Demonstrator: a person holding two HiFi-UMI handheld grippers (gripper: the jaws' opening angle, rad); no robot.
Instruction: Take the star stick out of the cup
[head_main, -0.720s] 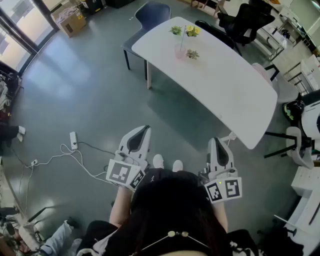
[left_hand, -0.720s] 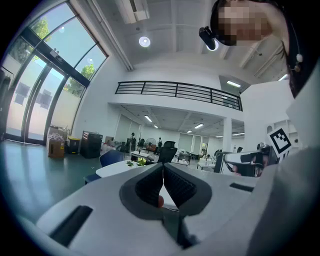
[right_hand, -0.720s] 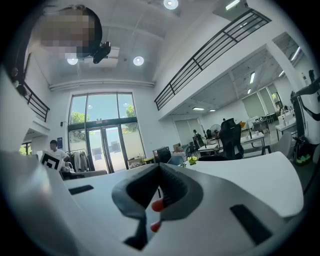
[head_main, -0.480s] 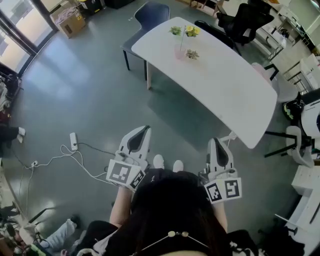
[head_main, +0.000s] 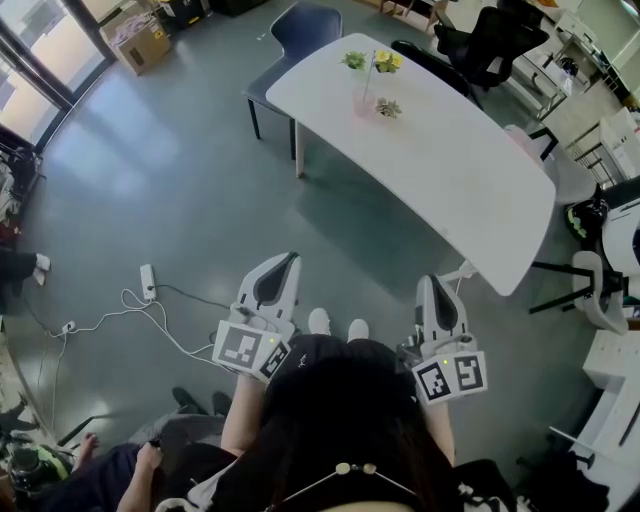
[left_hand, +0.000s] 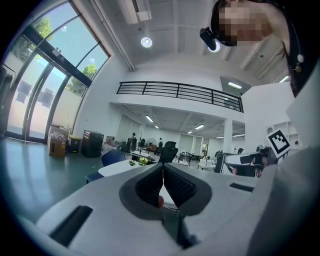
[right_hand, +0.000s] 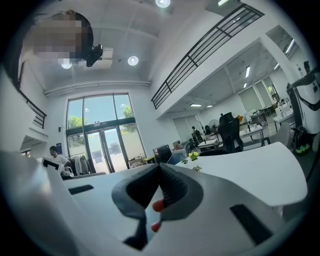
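Observation:
A pink cup (head_main: 360, 102) stands at the far end of the long white table (head_main: 470, 170), with a thin stick (head_main: 367, 74) rising from it; its star tip is too small to make out. Small green and yellow plants (head_main: 386, 61) sit beside the cup. My left gripper (head_main: 279, 277) and right gripper (head_main: 434, 297) are held close to the person's body, over the floor and well short of the table. Both are shut and hold nothing. The left gripper view shows its jaws (left_hand: 162, 172) pressed together, and the right gripper view shows the same (right_hand: 159, 172).
A blue chair (head_main: 300, 25) and a black office chair (head_main: 490, 40) stand at the table's far side. A white power strip with cables (head_main: 148, 285) lies on the grey floor to the left. A person's hand and legs (head_main: 130, 470) show at the lower left.
Both grippers stay where they were, shut. A person has come into view at the lower left of the head view.

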